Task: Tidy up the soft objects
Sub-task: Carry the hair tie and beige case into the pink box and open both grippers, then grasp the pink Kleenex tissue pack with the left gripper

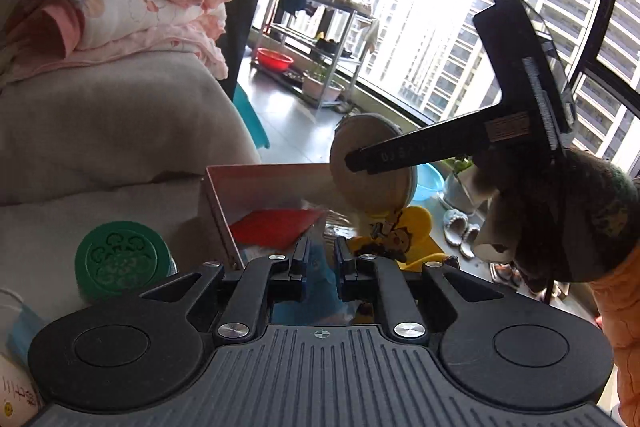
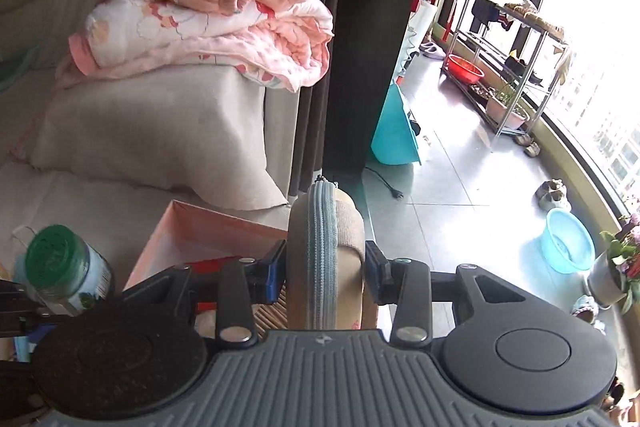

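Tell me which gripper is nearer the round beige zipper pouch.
Right. The right gripper is clamped on the zipper pouch; the left gripper sits below and apart from it, jaws nearly closed on nothing.

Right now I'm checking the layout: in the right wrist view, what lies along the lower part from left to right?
Green-lidded jar → pink box → zippered pouch held in the right gripper → blue basin → flower pot.

The left tongs (image 1: 320,259) hang slightly parted over a pink box (image 1: 224,195). The right tongs (image 1: 352,161) hold a beige round pouch (image 1: 370,167) above it. A green-lidded jar (image 1: 120,259) stands beside the box.
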Available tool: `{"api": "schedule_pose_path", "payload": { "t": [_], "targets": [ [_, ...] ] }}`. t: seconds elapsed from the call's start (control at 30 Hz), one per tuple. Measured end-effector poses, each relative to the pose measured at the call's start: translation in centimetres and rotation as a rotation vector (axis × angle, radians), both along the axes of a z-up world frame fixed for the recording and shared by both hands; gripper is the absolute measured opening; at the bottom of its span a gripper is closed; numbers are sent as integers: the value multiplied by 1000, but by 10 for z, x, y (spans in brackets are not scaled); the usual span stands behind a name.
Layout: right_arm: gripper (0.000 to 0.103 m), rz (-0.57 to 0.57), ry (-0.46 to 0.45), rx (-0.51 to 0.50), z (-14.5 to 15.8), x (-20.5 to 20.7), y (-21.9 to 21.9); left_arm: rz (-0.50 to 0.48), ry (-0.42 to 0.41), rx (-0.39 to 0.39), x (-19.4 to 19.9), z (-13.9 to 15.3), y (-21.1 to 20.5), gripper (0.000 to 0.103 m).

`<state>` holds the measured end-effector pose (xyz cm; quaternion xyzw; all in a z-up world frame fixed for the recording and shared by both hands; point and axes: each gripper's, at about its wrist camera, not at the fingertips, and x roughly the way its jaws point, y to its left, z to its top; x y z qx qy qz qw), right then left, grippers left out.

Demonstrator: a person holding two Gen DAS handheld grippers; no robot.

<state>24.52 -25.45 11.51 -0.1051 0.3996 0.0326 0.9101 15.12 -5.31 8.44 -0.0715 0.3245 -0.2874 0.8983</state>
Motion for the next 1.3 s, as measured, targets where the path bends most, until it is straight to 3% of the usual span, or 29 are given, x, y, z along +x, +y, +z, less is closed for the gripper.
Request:
{"api": "schedule_pose_path", "payload": {
  "t": [0.1,0.2,0.37,0.5,0.67,0.73,0.83,0.93,1.0,1.13,1.3],
  "targets": [
    [41,31,136,46,-25,18,7,2,17,-41,-27,-5,21,13],
    [47,31,140,186,-19,15,1,28,52,-76,-56,-18,46,13],
    [52,47,142,435,5,1,-19,157,76,1,-90,-41,83,13],
    [52,28,145,381,-11,-1,-7,263,68,7,-108,-42,114,13],
    [51,55,107,150,-21,0,32,351,84,25,-115,-37,137,13],
    [46,79,103,95,-19,-5,45,376,97,33,-116,-40,142,13],
    [46,133,52,122,2,-26,56,387,113,30,-117,-48,147,13],
    [50,243,-42,125,26,-61,75,384,130,26,-116,-55,147,13],
    [52,326,-58,149,33,-84,89,372,127,11,-117,-56,145,13],
    [52,427,-24,213,19,-124,111,348,108,3,-119,-51,141,13],
    [52,441,37,279,-24,-161,121,387,111,-25,-111,-47,142,14]
  ]
}}
